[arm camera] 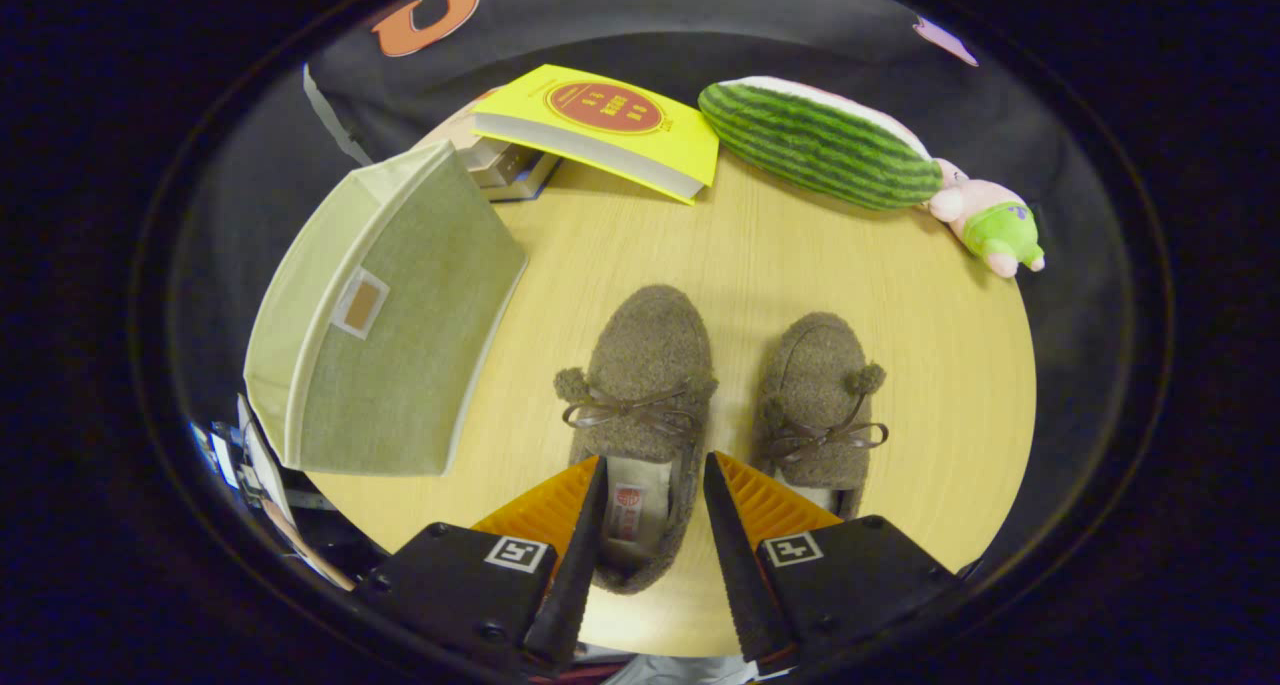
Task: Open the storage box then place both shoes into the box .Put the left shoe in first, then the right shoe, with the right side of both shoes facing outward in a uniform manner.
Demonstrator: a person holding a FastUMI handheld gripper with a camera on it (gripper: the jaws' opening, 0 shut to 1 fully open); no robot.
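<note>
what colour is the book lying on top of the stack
Yellow with a red oval on its cover, gripper view.

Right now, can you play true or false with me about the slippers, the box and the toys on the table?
1. The gripper is open, with the heel of the left slipper between its fingers. True.
2. The right slipper is already inside the storage box. False: it stands on the table, beside the left slipper.
3. The storage box stands to the left of the slippers. True.
4. The watermelon plush lies between the two slippers. False: it lies far beyond them, by the pink and green plush toy.
5. The yellow book rests on top of other books. True.
</note>
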